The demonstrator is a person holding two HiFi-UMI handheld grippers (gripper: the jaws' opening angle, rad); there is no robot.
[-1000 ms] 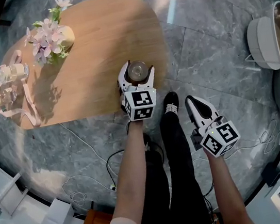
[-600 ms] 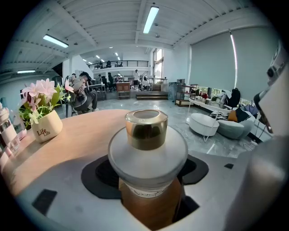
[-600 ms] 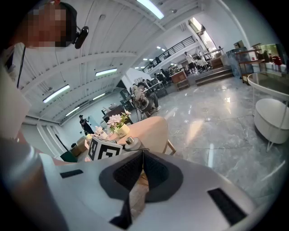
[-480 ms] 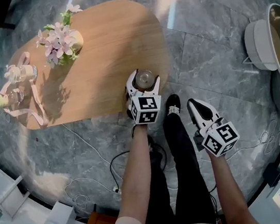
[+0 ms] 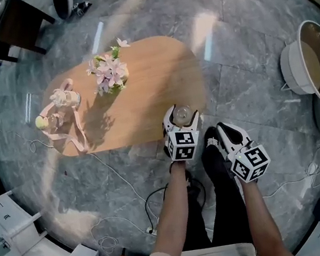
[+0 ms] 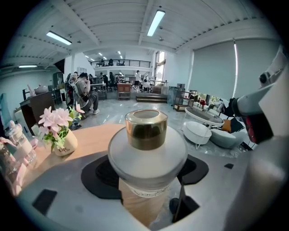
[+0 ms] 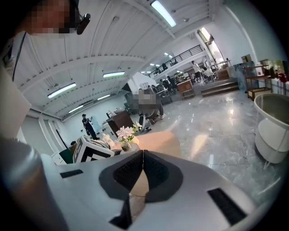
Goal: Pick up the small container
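The left tongs are closed on the small container, a squat frosted-white jar with a gold cap. The black pads press its rounded body from either side, and it stands upright between them. In the head view the jar sits over the near edge of the wooden counter. The left gripper view shows wood and then grey floor below its base, but I cannot tell whether the base touches the wood. The right tongs are shut, their pads meeting along a single line with nothing between them. They hang to the right of the left tongs, off the counter and over the floor, just beside the person's black-trousered leg. Farther out on the counter, well apart from the jar, stands a small vase of pink flowers. Toward the far left end lies a cluster of clear bottles with pink ribbon. Thin cables trail across the marble floor in front of the counter, and a round white tub stands off to the right.
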